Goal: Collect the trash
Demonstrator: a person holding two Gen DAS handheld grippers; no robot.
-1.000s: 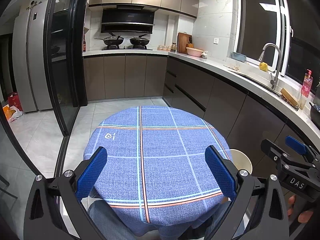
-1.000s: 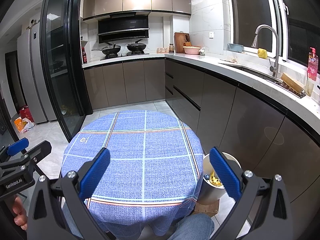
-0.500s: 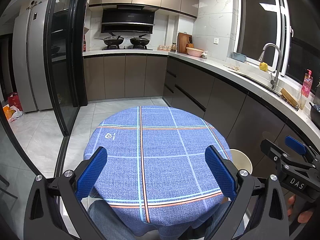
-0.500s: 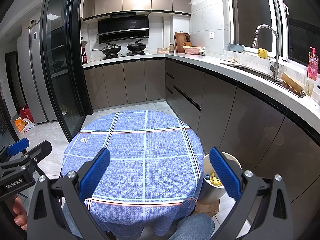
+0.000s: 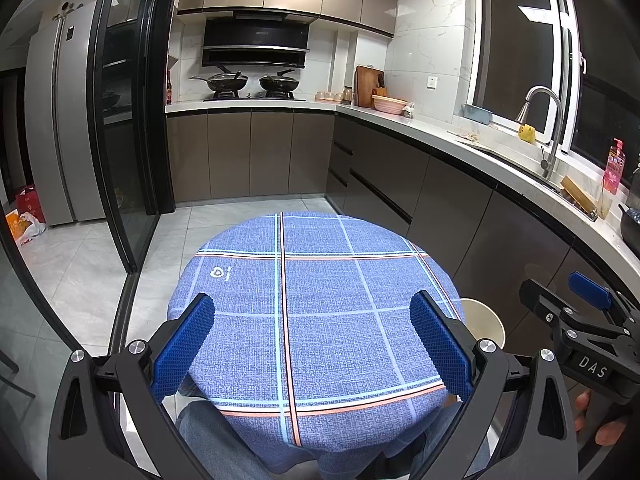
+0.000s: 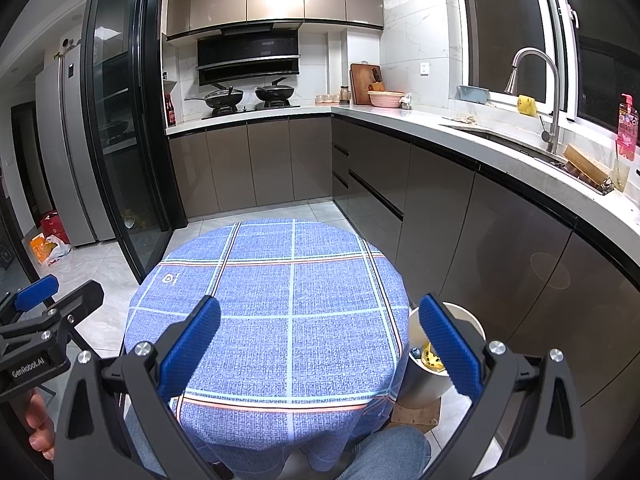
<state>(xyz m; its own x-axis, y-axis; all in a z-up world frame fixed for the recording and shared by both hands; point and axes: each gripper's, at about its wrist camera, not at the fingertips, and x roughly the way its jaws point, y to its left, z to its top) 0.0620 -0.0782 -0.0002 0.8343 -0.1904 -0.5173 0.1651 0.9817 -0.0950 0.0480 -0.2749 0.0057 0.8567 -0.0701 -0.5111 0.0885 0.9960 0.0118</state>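
While agape, right hand-held gripper point(image 6: 320, 344) | bin point(image 6: 466, 318) just right

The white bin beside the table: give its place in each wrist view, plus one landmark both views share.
Left wrist: white bin at lower right, just past the right edge of the blue cloth, behind the right fingertip.
Right wrist: white bin at lower right, partly behind the right finger, trash visible inside.
Shared landmark: the blue plaid tablecloth.

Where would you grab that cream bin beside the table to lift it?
Probably by the rim of the bin, coming from above on its open right side. It stands upright on the floor, mouth up, tucked against the tablecloth, so the wall there is blocked. The right hand-held gripper is open and nearest.
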